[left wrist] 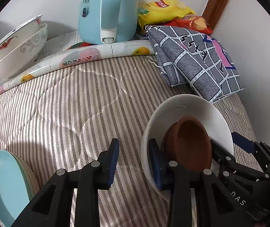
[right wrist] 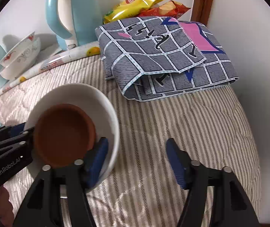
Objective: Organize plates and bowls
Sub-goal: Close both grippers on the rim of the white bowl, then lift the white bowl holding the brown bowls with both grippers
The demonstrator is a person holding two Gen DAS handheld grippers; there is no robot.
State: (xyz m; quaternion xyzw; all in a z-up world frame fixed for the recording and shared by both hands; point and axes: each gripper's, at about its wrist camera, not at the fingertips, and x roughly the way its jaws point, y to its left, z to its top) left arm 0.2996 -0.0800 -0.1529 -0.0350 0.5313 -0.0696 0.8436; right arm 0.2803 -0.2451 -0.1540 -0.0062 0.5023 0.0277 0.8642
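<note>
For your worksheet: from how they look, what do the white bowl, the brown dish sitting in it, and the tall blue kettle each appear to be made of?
White bowl: probably glazed ceramic; smooth, glossy, with soft highlights.
Brown dish: looks like unglazed terracotta; matte, even reddish-brown, no shine.
Blue kettle: likely plastic shell; uniform pastel colour, moulded handle, dull sheen.

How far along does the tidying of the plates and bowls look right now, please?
Done: patterned bowls nested beside the kettle, teal plates stacked, brown dish sitting in the white bowl. In hand: left tool and right tool each straddle that bowl's rim, open. Left: probably moving this pair to the others.
</note>
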